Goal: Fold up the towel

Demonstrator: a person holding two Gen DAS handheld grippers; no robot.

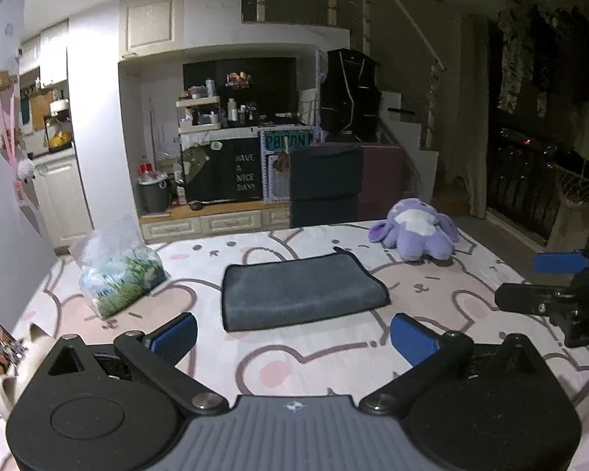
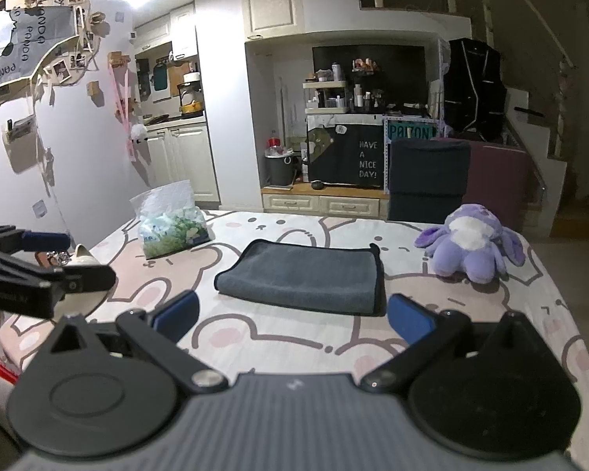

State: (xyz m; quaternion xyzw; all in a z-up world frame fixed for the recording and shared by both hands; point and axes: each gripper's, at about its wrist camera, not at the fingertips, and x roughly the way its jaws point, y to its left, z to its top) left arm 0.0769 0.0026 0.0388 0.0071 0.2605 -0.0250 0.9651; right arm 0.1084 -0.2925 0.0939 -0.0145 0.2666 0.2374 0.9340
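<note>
Dim bedroom-kitchen studio, one ceiling light on; bed [image 1: 314, 357] with a pink bunny-print sheet is the work area. Grey towel [image 1: 300, 292] lies mid-bed, already doubled over into a thick rectangle, dark hem edge showing on its right side. Left claw [image 1: 293, 335] spread wide, holding nothing, hovering just short of the towel's near edge. Right claw [image 2: 293, 320] same: spread, nothing in it, near the towel's front edge.

Risks, as I judge them:
- Thick plush layers; a pinch may catch only the top layer and the fold splays open.
- Soft sheet could get pinched along with the towel.
- Two claws close together; could clash on approach.

Also on the bed: plastic bag [image 1: 117, 271] to the left, purple plush toy [image 1: 416, 233] to the right, both apart from the towel. Cabinets and cluttered shelves behind.
</note>
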